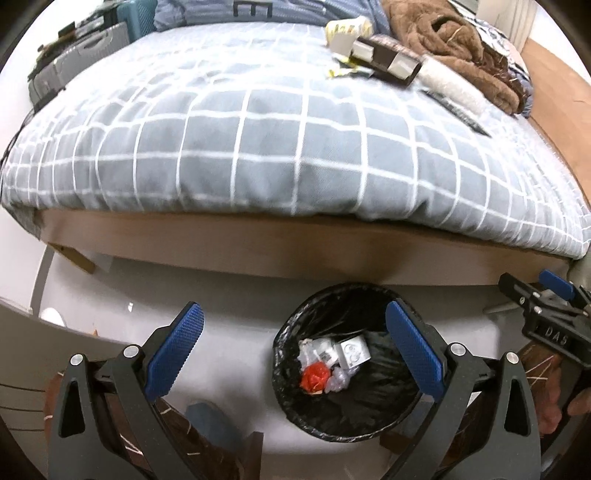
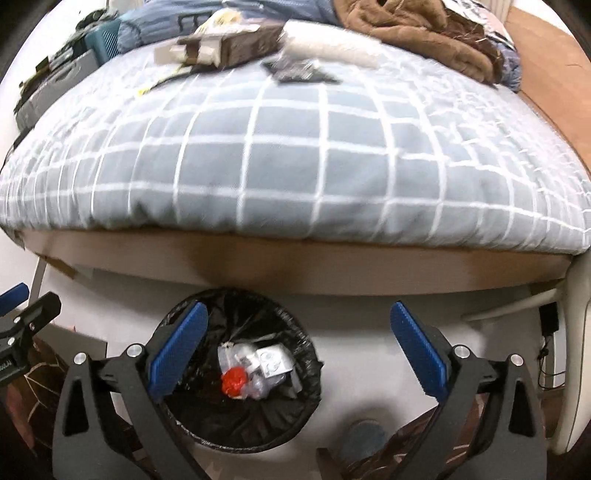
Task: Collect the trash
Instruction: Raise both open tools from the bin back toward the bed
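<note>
While both grippers hang over the floor by the bed, we list what is binned and what is left.

Bin: black-lined, on the floor just below the bed edge. Contents: a red wad, clear crumpled plastic, a small white box. We count these as collected.

Left gripper: jaws wide apart, nothing between the pads; the bin shows past its right finger.

Right gripper: jaws wide apart, nothing held; the bin lies under its left finger.

Still on the bed, far side: a brown-and-white carton, a yellowish wrapper behind it, a white roll beside it, a dark flat packet, a thin yellow scrap. We judge most of these to be trash not yet picked up.

Brown blanket: heaped at the far corner, likely no trash.

Progress, as we judge it: a start made, perhaps under half; the cluster on the bed remains, well apart from both grippers.
</note>
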